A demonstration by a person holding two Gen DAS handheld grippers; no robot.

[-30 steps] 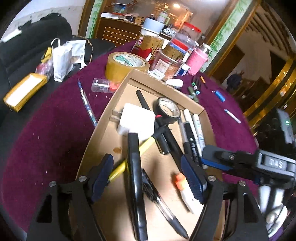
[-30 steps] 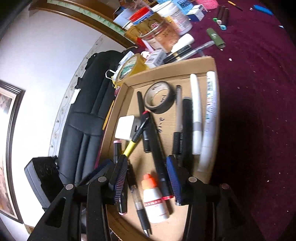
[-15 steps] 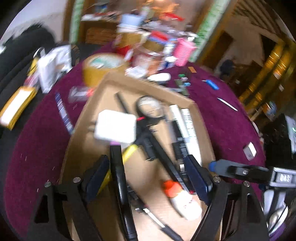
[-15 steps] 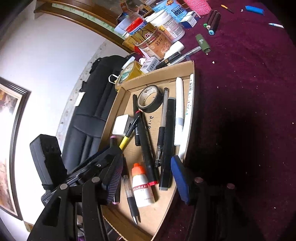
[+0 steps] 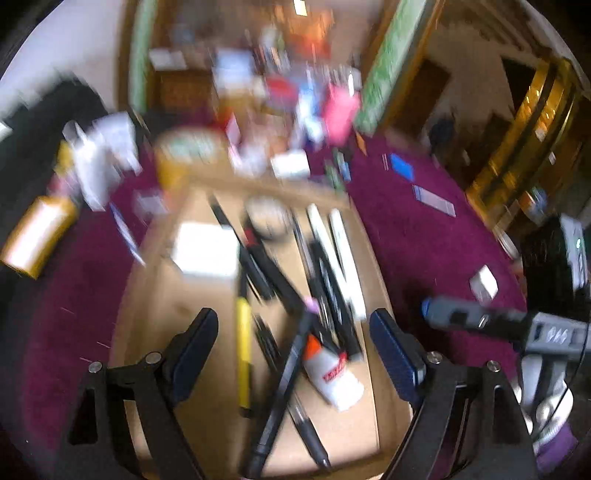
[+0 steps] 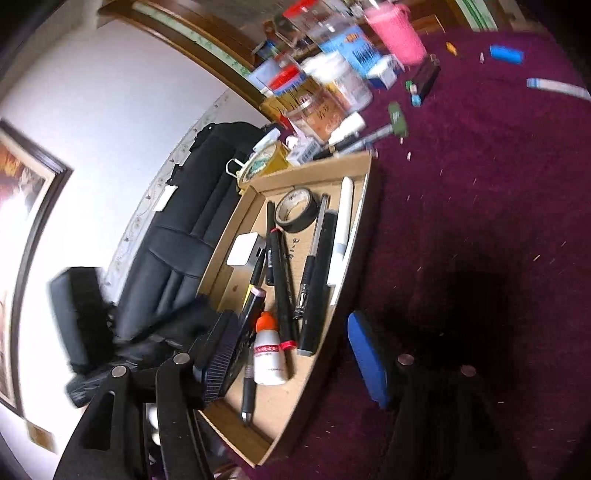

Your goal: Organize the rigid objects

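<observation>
A shallow cardboard tray (image 5: 162, 317) (image 6: 347, 173) on the purple table holds several pens and markers, a black tape roll (image 6: 297, 209), a white adapter (image 6: 242, 249), a yellow-handled tool (image 5: 243, 354) and a small white bottle with an orange cap (image 5: 332, 373) (image 6: 269, 354). My left gripper (image 5: 295, 354) is open and empty above the near end of the tray; a long black pen (image 5: 284, 387) lies loose between its fingers. My right gripper (image 6: 291, 358) is open and empty over the tray's right corner. The left wrist view is blurred.
Jars, a pink cup (image 6: 397, 31), boxes and a yellow tape roll (image 6: 264, 166) crowd the table's far side. Loose markers, a blue lighter (image 6: 506, 53) and a small white box (image 5: 484, 282) lie on the cloth right of the tray. A black chair (image 6: 173, 236) stands at left.
My left gripper has opened wide and let go of the long black pen, which now lies in the tray. Both grippers have pulled back and swung; the right one moved off toward the tray's right edge.
</observation>
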